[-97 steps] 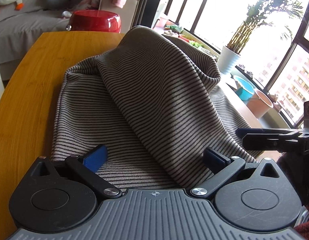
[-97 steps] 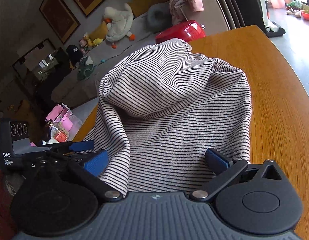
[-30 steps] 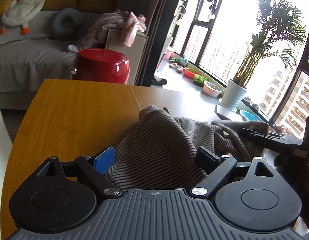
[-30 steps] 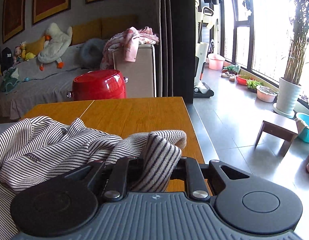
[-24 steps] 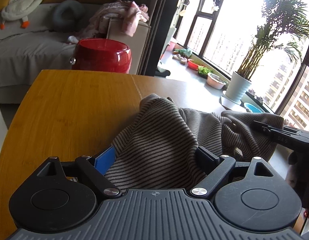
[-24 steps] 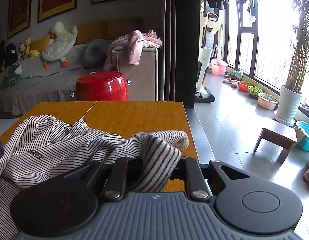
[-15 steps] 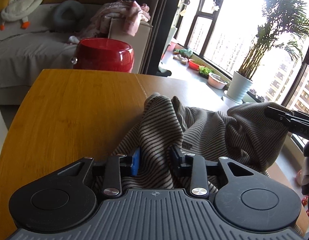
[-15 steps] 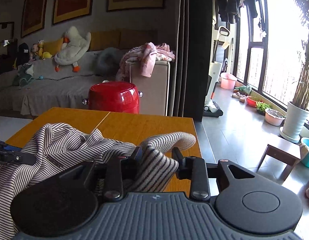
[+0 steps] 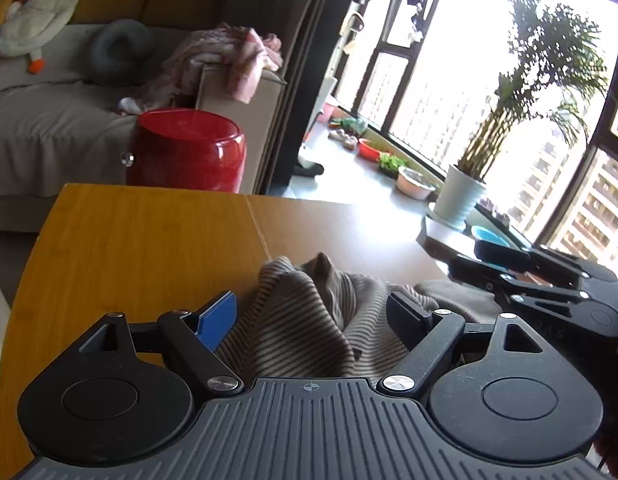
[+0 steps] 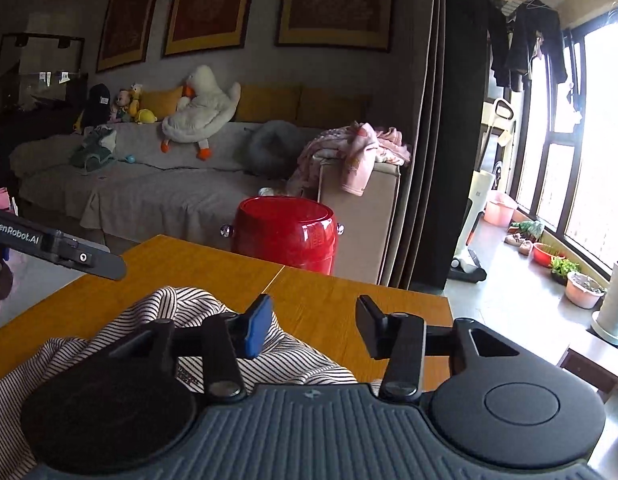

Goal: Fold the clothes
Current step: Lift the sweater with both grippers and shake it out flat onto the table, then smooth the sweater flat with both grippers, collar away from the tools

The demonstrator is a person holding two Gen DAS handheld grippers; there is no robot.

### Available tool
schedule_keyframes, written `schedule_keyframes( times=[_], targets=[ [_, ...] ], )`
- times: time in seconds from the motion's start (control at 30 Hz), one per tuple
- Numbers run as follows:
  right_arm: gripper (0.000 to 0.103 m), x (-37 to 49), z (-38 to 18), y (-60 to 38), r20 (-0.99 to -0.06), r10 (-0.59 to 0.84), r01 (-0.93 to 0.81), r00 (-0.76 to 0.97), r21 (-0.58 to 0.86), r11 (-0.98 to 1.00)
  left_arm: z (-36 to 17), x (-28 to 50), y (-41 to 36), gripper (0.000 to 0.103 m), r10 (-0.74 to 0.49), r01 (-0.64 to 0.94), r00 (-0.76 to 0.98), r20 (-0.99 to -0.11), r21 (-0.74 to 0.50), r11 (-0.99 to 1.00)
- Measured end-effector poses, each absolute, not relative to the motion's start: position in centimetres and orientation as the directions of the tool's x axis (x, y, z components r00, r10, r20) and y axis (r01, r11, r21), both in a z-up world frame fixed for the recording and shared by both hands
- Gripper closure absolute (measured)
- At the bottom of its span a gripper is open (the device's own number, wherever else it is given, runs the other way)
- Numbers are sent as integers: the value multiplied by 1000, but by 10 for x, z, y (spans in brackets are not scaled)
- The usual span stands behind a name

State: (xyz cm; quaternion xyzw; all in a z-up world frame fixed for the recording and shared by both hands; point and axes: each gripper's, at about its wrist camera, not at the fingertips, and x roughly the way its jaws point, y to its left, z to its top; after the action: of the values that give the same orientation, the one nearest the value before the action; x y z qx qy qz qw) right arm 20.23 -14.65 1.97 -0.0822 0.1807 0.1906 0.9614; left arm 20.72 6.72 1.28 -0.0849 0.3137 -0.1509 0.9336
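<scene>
A striped beige-and-dark garment (image 9: 305, 320) lies bunched on the wooden table (image 9: 149, 240), close to the near edge. My left gripper (image 9: 313, 316) stands open, its fingers either side of the cloth's raised fold without closing on it. In the right wrist view the same striped garment (image 10: 181, 312) sits low and to the left. My right gripper (image 10: 313, 322) is open above the cloth's right edge, nothing between its fingers. The right gripper (image 9: 549, 280) shows at the right of the left wrist view, and the left gripper's arm (image 10: 57, 248) at the left of the right wrist view.
A red round stool (image 10: 285, 236) stands just beyond the table's far edge. Behind it are a grey sofa (image 10: 149, 196) with a plush duck (image 10: 201, 112) and pink clothes (image 10: 353, 148). To the right, floor with bowls, a potted plant (image 9: 465, 196) and windows.
Both grippers have let go of the striped garment and opened. The cloth has dropped into a lower heap on the table, and both grippers have lifted and tilted up.
</scene>
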Motion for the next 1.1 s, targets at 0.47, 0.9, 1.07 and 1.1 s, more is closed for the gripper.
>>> schedule_keyframes(
  times=[0.47, 0.9, 1.07, 1.1],
  targets=[
    [51, 212, -55, -160, -555, 323, -403, 766, -23, 915, 13, 203, 100, 86, -34, 57, 862, -506, 31, 998],
    [38, 211, -58, -148, -578, 292, -420, 762, -97, 902, 30, 199, 174, 42, -160, 17, 842, -516, -271, 962],
    [37, 209, -59, -143, -583, 277, -422, 764, -128, 897, 0, 222, 148, 26, -230, 67, 772, -592, -284, 957],
    [37, 209, -58, -143, -582, 278, -422, 764, -126, 898, -8, 227, 144, 27, -226, 65, 757, -613, -274, 960]
  ],
)
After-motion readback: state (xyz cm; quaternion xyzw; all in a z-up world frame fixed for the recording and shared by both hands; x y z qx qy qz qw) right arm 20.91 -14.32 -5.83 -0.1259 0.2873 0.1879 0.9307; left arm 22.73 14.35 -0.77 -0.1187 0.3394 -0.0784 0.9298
